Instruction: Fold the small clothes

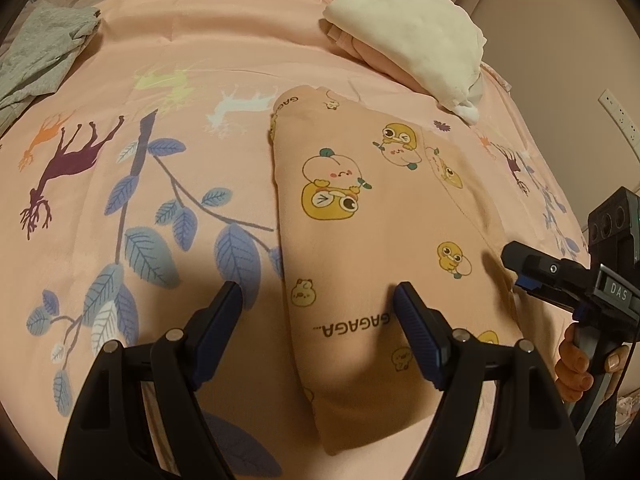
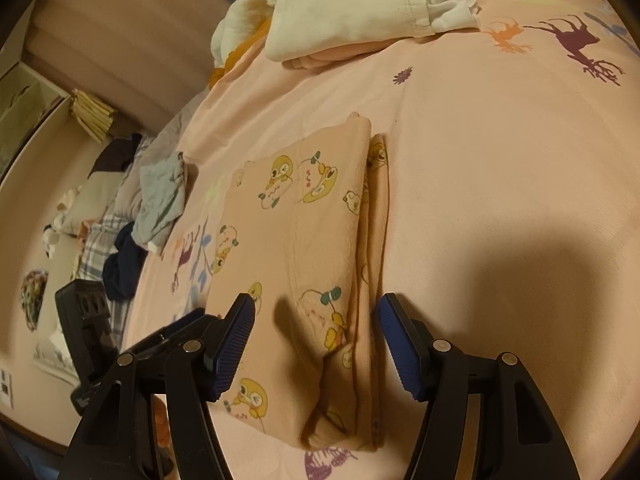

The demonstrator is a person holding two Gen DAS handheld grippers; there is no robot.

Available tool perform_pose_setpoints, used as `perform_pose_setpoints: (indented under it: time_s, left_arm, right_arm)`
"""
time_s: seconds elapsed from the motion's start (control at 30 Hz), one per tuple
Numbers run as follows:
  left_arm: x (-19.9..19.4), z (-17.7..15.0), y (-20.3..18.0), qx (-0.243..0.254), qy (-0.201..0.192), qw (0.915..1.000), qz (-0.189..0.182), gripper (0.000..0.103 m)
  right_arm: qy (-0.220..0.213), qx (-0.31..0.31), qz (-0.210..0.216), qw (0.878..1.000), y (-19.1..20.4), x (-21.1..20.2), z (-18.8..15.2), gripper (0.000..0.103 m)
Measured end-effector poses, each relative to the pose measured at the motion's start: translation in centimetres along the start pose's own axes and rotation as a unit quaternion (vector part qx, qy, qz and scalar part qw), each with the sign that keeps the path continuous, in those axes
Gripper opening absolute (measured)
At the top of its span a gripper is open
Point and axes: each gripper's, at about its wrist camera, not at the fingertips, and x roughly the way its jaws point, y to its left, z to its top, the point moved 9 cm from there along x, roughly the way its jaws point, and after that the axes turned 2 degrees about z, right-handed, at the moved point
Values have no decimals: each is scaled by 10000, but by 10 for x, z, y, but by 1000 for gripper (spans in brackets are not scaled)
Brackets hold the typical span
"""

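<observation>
A small peach garment (image 1: pixel 372 216) printed with yellow cartoon ducks lies folded lengthwise on the pink bed sheet (image 1: pixel 180 60). My left gripper (image 1: pixel 320 300) is open and empty, its fingers straddling the garment's near left edge. The right gripper (image 1: pixel 520 268) shows at the right edge of the left wrist view, by the garment's right side. In the right wrist view the same garment (image 2: pixel 304 216) lies in layers, and my right gripper (image 2: pixel 316 324) is open and empty just above its near end. The left gripper's body (image 2: pixel 86 320) shows at the lower left.
A stack of folded cream and pink clothes (image 1: pixel 416 36) sits at the far side of the bed. A grey garment (image 1: pixel 40 56) lies crumpled at the far left. More loose clothes (image 2: pixel 160 196) and pillows lie past the bed's edge. A wall socket strip (image 1: pixel 620 116) is at right.
</observation>
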Motion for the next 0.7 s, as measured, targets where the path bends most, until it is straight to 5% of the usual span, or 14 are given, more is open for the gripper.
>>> perform_pose_setpoints:
  time_s: [0.7]
  left_arm:
    - [24, 16, -24, 128, 24, 9997, -225, 79]
  right_arm:
    - [53, -104, 103, 9999, 7, 24, 18, 64]
